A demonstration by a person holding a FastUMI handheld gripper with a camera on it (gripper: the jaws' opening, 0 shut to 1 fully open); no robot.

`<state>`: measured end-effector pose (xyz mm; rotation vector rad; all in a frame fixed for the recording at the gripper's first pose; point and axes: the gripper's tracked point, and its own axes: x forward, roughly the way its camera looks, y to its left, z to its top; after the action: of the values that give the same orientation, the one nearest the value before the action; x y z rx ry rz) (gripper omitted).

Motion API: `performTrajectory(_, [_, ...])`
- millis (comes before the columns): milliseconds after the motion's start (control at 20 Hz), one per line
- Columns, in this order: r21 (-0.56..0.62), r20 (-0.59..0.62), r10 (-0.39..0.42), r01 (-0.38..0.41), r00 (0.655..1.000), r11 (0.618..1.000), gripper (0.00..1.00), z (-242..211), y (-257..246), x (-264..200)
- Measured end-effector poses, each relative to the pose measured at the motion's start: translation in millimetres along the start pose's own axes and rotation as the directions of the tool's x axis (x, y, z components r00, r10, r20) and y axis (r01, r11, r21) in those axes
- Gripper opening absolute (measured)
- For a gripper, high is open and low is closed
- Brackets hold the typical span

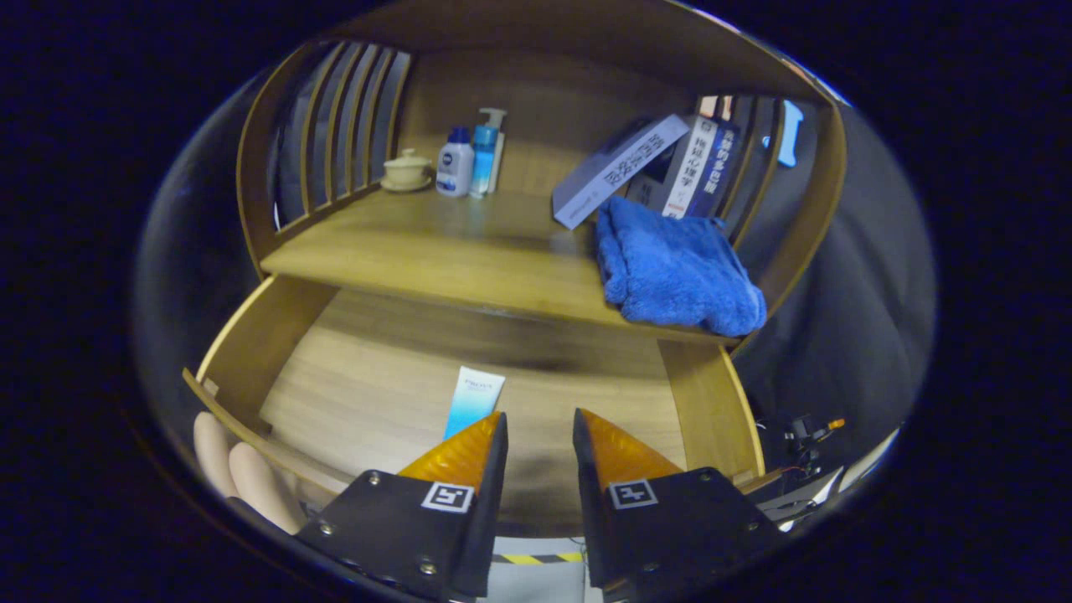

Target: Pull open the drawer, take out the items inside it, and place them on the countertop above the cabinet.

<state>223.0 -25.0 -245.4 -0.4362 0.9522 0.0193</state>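
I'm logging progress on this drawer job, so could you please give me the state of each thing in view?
Wooden drawer: pulled open.
White and blue tube: lying flat in the drawer, just ahead of the fingers.
Gripper: open, holding nothing.
Blue folded towel: lying on the wooden countertop.
Pump bottle: upright.
Books: leaning.
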Motion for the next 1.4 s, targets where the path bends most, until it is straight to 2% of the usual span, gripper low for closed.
performTrajectory(250, [0.044, -0.106, 0.042, -0.038, 0.993, 0.998, 0.45, -8, 6, 25])
performTrajectory(600, [0.069, -0.200, 0.148, -0.137, 0.969, 0.988, 0.44, -17, 53, 44])
performTrajectory(700, [0.069, -0.237, 0.155, -0.143, 0.959, 0.987, 0.63, -23, 58, 49])
performTrajectory(1000, [0.094, -0.338, 0.197, -0.176, 0.920, 0.980, 0.63, -40, 81, 66])
performTrajectory(1200, [0.032, -0.406, 0.167, -0.169, 0.898, 0.985, 0.63, -57, 85, 70])
performTrajectory(1300, [-0.001, -0.416, 0.136, -0.150, 0.899, 0.989, 0.63, -59, 80, 68])
performTrajectory(1400, [0.009, -0.410, 0.150, -0.161, 0.900, 0.987, 0.43, -61, 83, 69])
